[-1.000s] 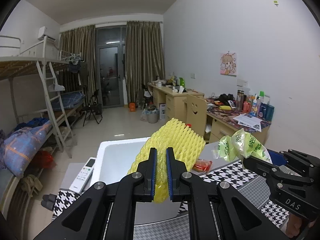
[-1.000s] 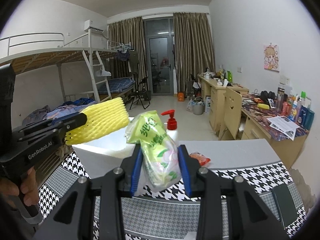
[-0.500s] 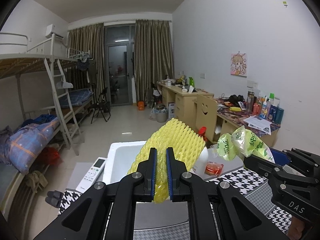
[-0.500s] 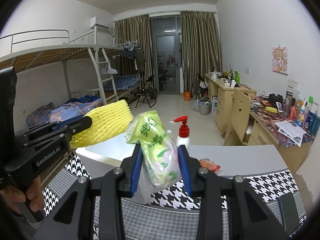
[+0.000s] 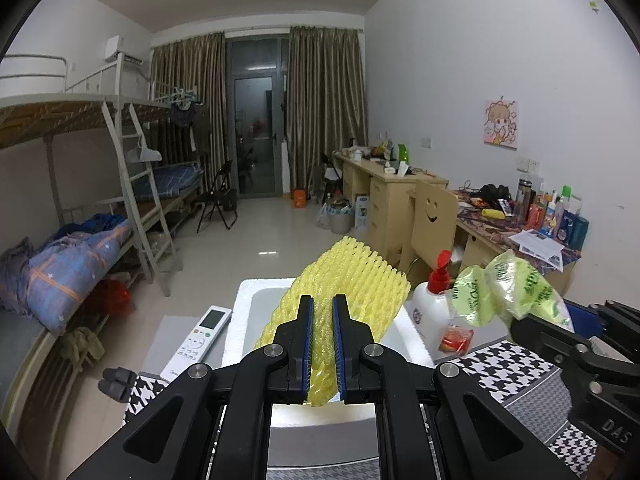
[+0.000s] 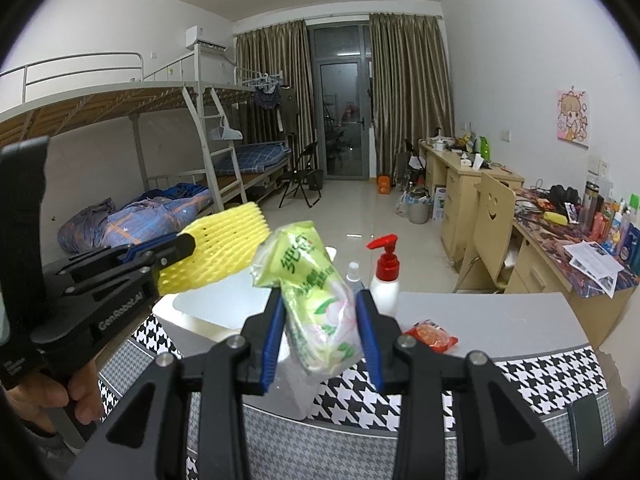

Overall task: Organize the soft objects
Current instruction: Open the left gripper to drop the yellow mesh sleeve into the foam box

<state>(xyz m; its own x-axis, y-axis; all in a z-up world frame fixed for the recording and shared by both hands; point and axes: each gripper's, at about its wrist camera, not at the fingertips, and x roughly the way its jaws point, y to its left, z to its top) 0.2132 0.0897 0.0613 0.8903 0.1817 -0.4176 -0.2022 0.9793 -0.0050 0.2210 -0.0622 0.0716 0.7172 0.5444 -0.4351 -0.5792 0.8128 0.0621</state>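
Two grippers hover above a white foam box (image 5: 244, 312): left gripper (image 5: 323, 344) pinches yellow foam netting (image 5: 352, 280), right gripper (image 6: 320, 336) clamps a green tissue pack (image 6: 316, 292).

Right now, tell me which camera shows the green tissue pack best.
The right wrist view: the green tissue pack sits centred between the right hand-held gripper's blue pads, its printed face fully visible. The left wrist view shows only the pack's crinkled upper end at the right edge, with the lower part hidden behind that gripper.
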